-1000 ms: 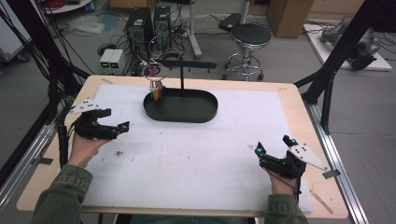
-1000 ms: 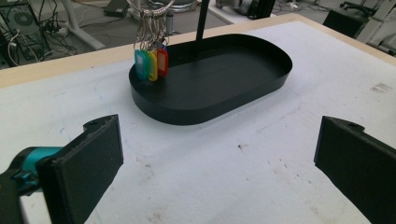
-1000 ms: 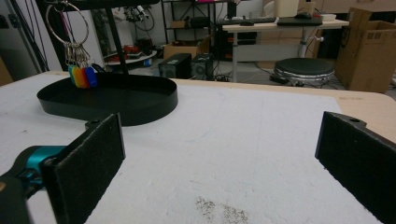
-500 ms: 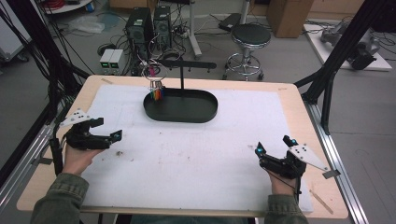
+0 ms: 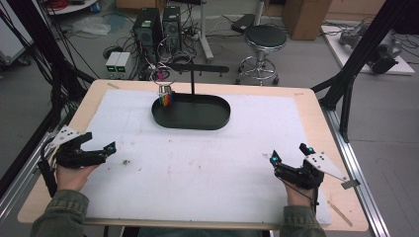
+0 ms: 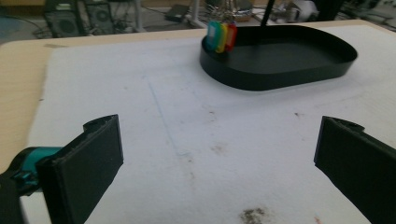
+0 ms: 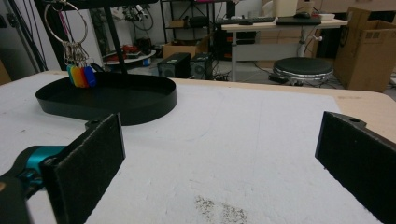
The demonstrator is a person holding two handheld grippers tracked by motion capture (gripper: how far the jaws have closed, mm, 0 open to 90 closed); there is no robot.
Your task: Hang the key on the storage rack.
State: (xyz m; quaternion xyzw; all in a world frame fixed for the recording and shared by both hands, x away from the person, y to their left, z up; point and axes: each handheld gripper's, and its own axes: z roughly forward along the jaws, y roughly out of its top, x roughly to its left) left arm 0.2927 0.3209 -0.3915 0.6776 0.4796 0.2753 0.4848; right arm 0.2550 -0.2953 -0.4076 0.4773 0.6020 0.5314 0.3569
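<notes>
Two grippers: one was held in each hand over a white sheet [image 5: 207,168] that covered a wooden table [image 5: 316,106].
Left gripper [image 5: 101,145]: it was held near the left edge of the sheet in the high view, with its jaws spread wide and nothing between them; bare sheet was seen between the jaws in the left gripper view.
Right gripper [image 5: 290,154]: it was held near the right front corner of the sheet, jaws wide apart and empty; stained sheet was seen between them in the right gripper view.
Left hand [image 5: 74,173]: it was wrapped around the rear of the left gripper, with a green sleeve [image 5: 62,217] behind it.
Right hand [image 5: 296,190]: it was closed around the rear of the right gripper.
Tray [image 5: 197,118]: a black oval tray was set on the far middle part of the sheet, well apart from both grippers.
Stand [image 5: 192,79]: a black post with a crossbar was seen rising from the back of the tray.
Keyring [image 7: 60,23]: a metal ring was hung from the crossbar at the tray's left end.
Tags [image 6: 220,36]: coloured tags were hung below the ring, just at the tray's rim.
Stool [image 5: 264,42]: it was seen on the floor beyond the table.
Computer towers [image 5: 158,24]: they were stood on the floor behind the table.
</notes>
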